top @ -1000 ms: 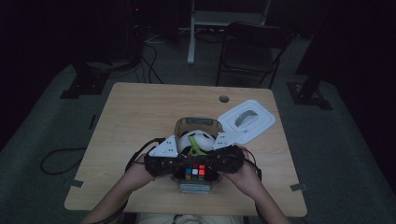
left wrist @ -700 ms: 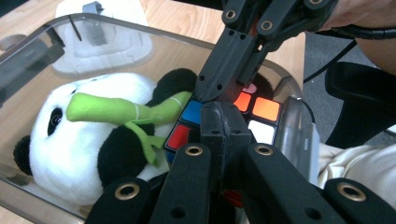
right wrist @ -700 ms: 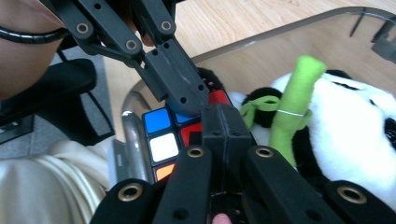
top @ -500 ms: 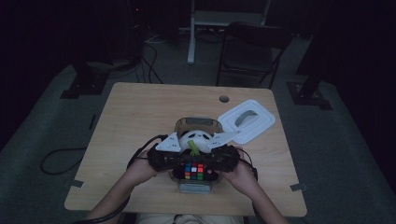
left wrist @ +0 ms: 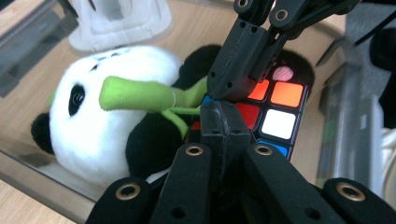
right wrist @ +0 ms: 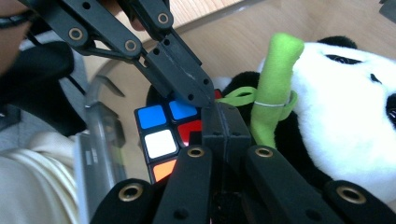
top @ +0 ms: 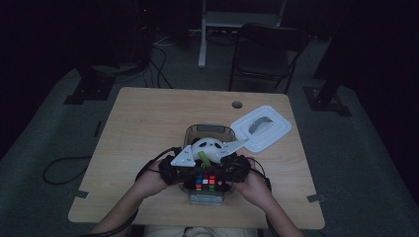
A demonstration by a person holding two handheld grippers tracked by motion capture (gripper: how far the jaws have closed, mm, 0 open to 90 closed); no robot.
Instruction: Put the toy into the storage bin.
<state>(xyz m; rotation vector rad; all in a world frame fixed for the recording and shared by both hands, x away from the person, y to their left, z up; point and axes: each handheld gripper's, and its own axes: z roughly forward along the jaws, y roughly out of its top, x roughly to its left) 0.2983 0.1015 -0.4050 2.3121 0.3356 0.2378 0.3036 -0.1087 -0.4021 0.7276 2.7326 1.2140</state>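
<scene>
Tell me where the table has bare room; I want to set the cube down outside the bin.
Bare wood spans the table's far-left stretch, left of the clear bin, and its near-right corner below the white lid. The bin holds the panda, Rubik's cube and both grippers.

A dim recording lab or studio is suggested; beyond the right gripper [top: 231, 165], a lone wooden table [top: 148, 128] is ringed by dark carpet, black stand bases [top: 88, 91] (cables [top: 163, 54] trailing nearby) and an empty chair [top: 267, 54].

I count one plush panda [left wrist: 100, 126], one puzzle cube [top: 204, 181], one clear bin [top: 210, 131], one white lid [top: 262, 128], one table [top: 148, 118], one chair [top: 269, 54], and two grippers, left [top: 197, 170] and right [top: 217, 170].
</scene>
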